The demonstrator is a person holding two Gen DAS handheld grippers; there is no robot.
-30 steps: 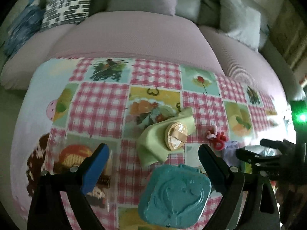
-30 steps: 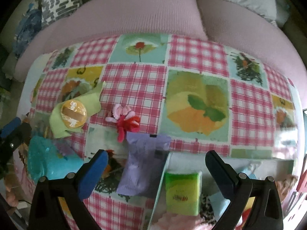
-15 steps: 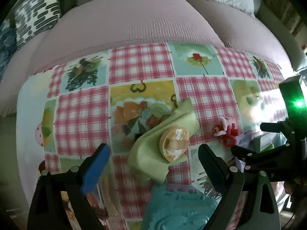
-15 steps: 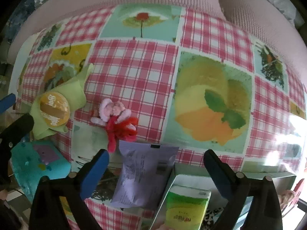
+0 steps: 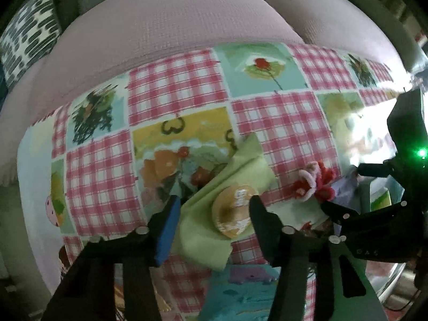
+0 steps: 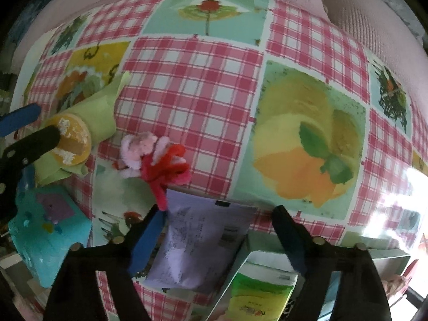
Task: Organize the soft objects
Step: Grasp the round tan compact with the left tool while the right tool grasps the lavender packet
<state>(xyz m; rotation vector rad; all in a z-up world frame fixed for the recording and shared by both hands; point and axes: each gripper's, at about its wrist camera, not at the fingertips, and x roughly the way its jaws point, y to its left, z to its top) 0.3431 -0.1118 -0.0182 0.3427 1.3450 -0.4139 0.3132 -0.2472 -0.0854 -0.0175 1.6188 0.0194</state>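
Observation:
A round orange-tan puff (image 5: 234, 212) lies on a light green cloth (image 5: 235, 168) on the patterned tablecloth. My left gripper (image 5: 214, 208) is open, its fingers on either side of the puff and just above it. A red and pink pipe-cleaner flower (image 6: 157, 160) lies to the right of the cloth. A lilac packet (image 6: 198, 243) lies below the flower, between the open fingers of my right gripper (image 6: 218, 220). The right gripper also shows in the left wrist view (image 5: 345, 190). The left gripper's fingers show at the left edge of the right wrist view (image 6: 34, 139).
A teal plastic case (image 6: 48, 238) sits at the table's near left. A green tissue pack (image 6: 262, 291) stands in a grey box (image 6: 385, 256) at the near right. A pink sofa (image 5: 174, 34) with cushions runs behind the table.
Both grippers have moved forward and down. The left one now straddles the puff and its jaws have narrowed. The right one has closed in on the lilac packet.

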